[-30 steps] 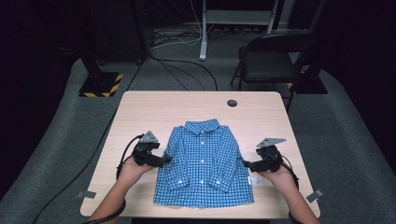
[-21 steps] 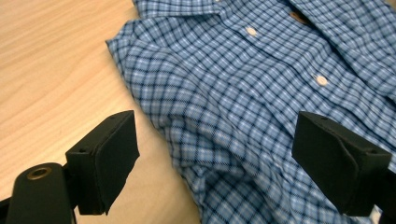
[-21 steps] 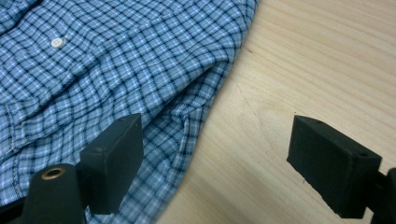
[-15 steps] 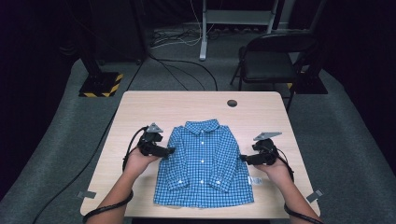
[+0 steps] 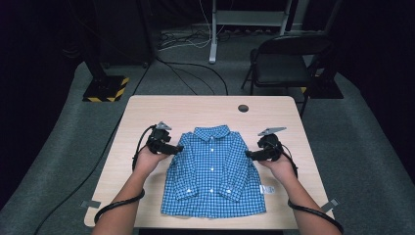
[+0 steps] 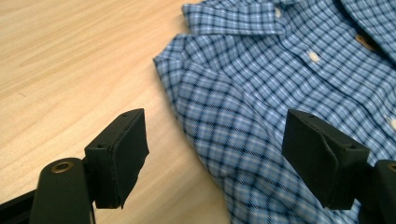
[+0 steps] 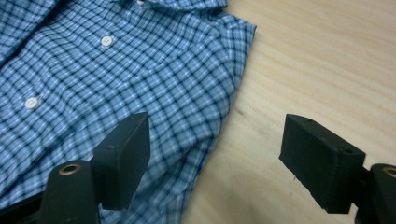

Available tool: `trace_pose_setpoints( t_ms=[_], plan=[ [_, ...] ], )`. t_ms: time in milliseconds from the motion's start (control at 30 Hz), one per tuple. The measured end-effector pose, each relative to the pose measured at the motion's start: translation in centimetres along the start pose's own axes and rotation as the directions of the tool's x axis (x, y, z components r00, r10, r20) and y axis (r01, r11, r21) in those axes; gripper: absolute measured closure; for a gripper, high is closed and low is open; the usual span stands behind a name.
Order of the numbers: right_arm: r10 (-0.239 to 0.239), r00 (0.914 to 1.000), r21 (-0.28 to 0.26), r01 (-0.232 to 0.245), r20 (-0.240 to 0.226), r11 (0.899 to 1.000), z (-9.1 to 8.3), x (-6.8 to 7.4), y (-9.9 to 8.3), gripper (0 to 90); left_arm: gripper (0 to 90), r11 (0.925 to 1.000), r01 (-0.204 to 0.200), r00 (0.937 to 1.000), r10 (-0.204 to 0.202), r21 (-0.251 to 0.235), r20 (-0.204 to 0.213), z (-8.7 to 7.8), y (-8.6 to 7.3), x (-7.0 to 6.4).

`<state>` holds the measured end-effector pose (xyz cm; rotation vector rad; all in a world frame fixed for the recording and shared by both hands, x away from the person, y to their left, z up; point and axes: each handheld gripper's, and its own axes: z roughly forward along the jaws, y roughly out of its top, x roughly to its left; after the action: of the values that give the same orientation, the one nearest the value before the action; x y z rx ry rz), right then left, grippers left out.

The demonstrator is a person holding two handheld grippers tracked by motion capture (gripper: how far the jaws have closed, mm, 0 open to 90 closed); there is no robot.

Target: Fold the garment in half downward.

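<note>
— Did you catch that? Both hands slid up the blue checked shirt (image 5: 213,171) in that last second.

— I did. The left hand-held gripper (image 5: 175,148) had been down by the folded sleeve; it climbed to the shoulder, close to the collar.

— And the right hand-held gripper (image 5: 249,154) went the same way, away from the person, up to the other shoulder.

— The forearms stretched further over the table (image 5: 147,112) as they went.

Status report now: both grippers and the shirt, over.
Left gripper open, at shirt shoulder. Right gripper open, at other shoulder. Shirt flat, buttoned. Nothing in the way.
</note>
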<state>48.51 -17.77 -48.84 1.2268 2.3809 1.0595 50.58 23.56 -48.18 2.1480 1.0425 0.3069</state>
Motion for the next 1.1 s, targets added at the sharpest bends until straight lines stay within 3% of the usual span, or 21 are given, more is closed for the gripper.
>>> trace_pose_setpoints(
  t_ms=[733, 967, 1100],
  plan=[
    [-0.014, 0.9998, -0.003, 0.014, 0.013, 1.0, 2.5, -0.5, 3.4, 32.9, 28.5, 0.9996, 0.027, 0.9996, -0.027, -0.007, -0.005, 1.1, 1.9, 2.0],
    [-0.011, 0.9995, -0.004, 0.011, 0.028, 1.0, 3.3, -0.6, 4.3, 34.6, 30.2, 0.9986, 0.05, 0.9984, -0.05, -0.015, -0.027, 1.5, 2.7, 2.6],
    [-0.02, 0.9991, -0.008, 0.021, 0.036, 1.0, 3.6, -0.5, 5.0, 36.6, 31.4, 0.9991, 0.041, 0.9982, -0.042, -0.006, -0.044, 1.9, 3.1, 2.9]
  ],
)
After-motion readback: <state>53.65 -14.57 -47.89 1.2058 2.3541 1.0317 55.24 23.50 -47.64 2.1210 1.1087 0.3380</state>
